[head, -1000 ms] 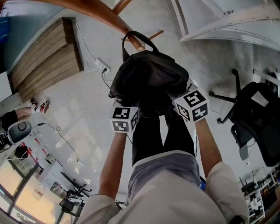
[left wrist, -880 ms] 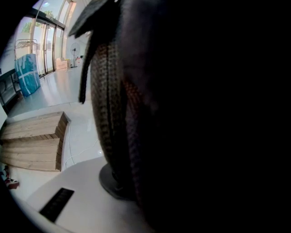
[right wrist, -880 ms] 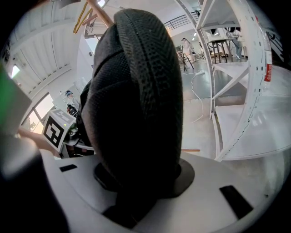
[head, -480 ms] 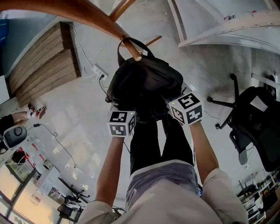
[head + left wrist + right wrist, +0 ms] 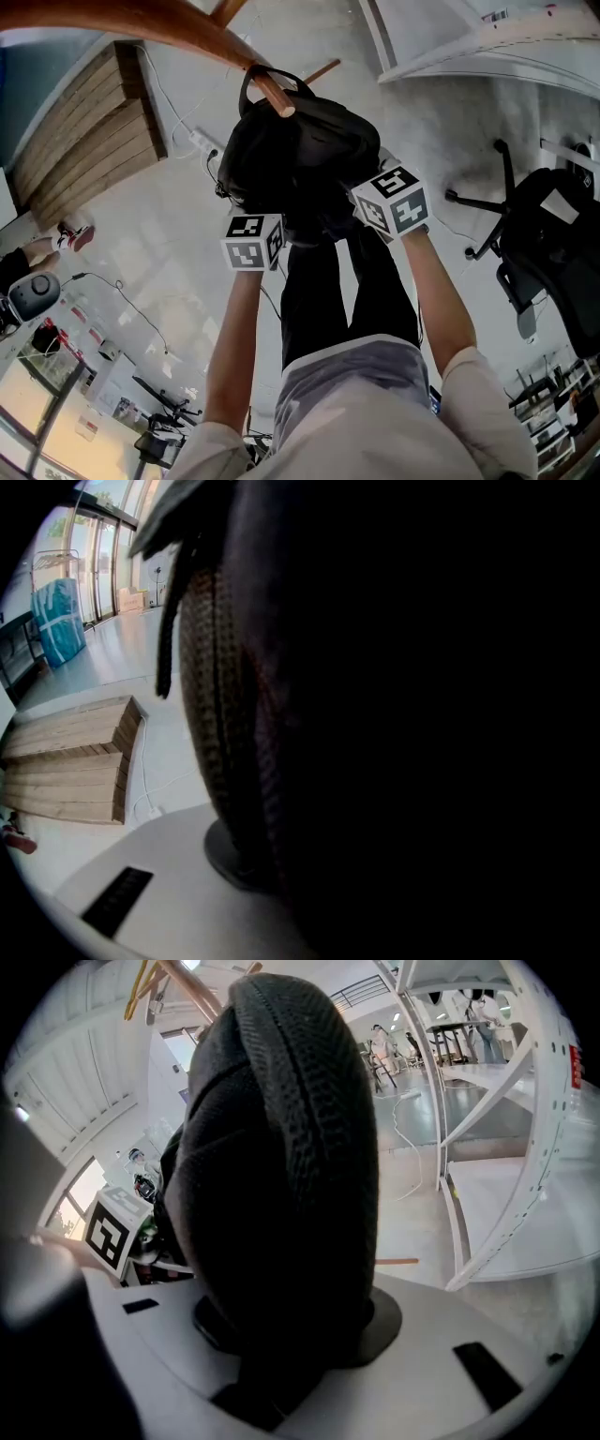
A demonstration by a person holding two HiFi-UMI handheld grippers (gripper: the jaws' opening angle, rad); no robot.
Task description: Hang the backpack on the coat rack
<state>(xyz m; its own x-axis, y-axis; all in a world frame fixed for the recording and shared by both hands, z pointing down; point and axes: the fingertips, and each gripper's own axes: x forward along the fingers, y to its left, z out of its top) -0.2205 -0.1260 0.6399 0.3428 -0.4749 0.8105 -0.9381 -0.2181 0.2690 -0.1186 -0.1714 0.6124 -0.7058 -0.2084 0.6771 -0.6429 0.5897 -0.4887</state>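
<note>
Backpack (image 5: 300, 155): top loop (image 5: 251, 77) looks already round coat rack peg (image 5: 272, 94), body held up below it. Left tool (image 5: 234, 855) and right tool (image 5: 295, 1330) each pinch its fabric. Best, I judge: lower evenly till loop bears weight, then let go.

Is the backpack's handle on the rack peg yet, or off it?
On. In the head view the handle of the backpack loops around the wooden peg, whose tip pokes through the loop.

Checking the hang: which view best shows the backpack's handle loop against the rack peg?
Head view: the handle loop arcs over the wooden peg tip. Both gripper views are filled by close-up backpack fabric; neither shows the loop.
</note>
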